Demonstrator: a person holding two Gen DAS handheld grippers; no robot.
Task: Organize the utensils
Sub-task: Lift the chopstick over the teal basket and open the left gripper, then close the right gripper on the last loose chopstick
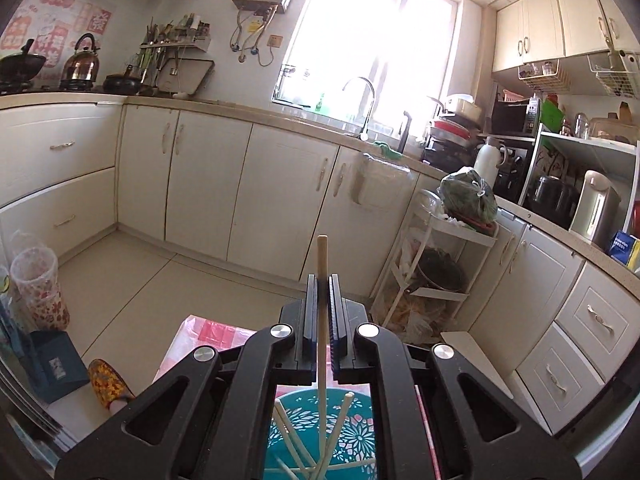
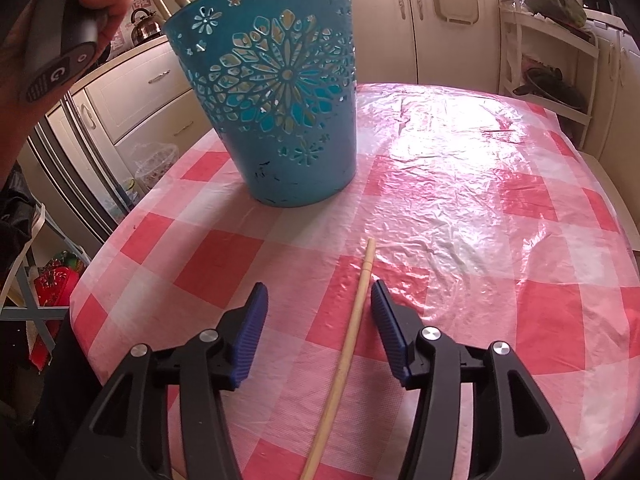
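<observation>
Blue-padded, the left hand-held gripper [image 1: 322,280] pinches a chopstick [image 1: 321,316] upright over the teal bucket [image 1: 352,436], seemingly to drop it among the others inside. Over the desk [image 2: 460,184], the right hand-held gripper [image 2: 318,292] is spread around another chopstick [image 2: 352,328] lying flat.

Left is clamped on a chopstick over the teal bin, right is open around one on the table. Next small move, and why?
Probably open the left gripper and let its chopstick drop. It hangs upright between the shut jaws, lower end already inside the teal bin among other chopsticks. The right gripper can wait: its jaws are open, straddling the chopstick on the table.
</observation>
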